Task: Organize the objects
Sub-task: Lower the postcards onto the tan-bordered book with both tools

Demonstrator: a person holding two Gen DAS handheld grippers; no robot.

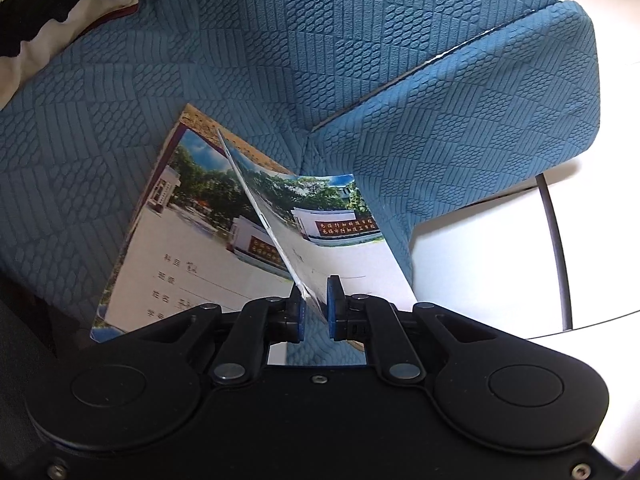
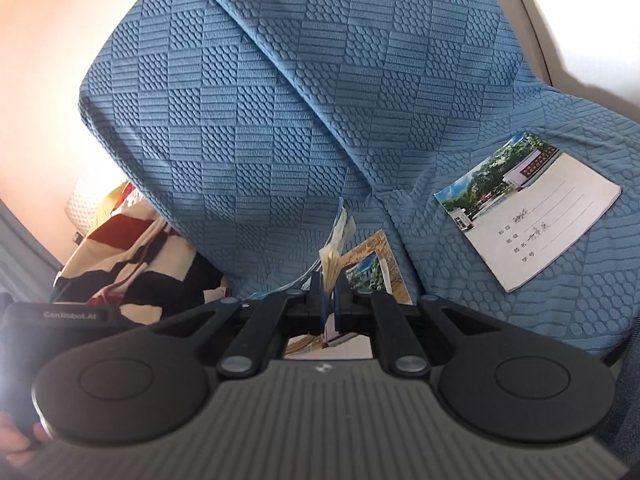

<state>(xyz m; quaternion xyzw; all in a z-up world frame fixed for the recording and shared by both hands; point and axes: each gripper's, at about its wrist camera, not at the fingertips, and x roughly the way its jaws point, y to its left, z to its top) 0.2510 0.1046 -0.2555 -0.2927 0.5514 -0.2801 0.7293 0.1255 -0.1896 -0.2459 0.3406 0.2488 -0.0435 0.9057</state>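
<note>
Now 1 notebook [image 1: 320, 240] is pinched by the left gripper [image 1: 316, 304], another [image 2: 334, 256] by the right gripper [image 2: 329, 300]; both should be lowered flat onto the stack [image 1: 180, 248] just ahead, edges aligned.

Blue textured sofa [image 2: 248, 128] – white floor [image 1: 480, 264], bright light at left wall [image 2: 60, 60].

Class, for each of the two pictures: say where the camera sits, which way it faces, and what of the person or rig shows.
Left wrist: on the left gripper, facing down at a photo-covered notebook on the blue textured sofa; jaws pinch a booklet cover.
Right wrist: on the right gripper, facing the sofa back; jaws pinch booklet pages; fingertips show lower left.
Shared: the sofa.
</note>
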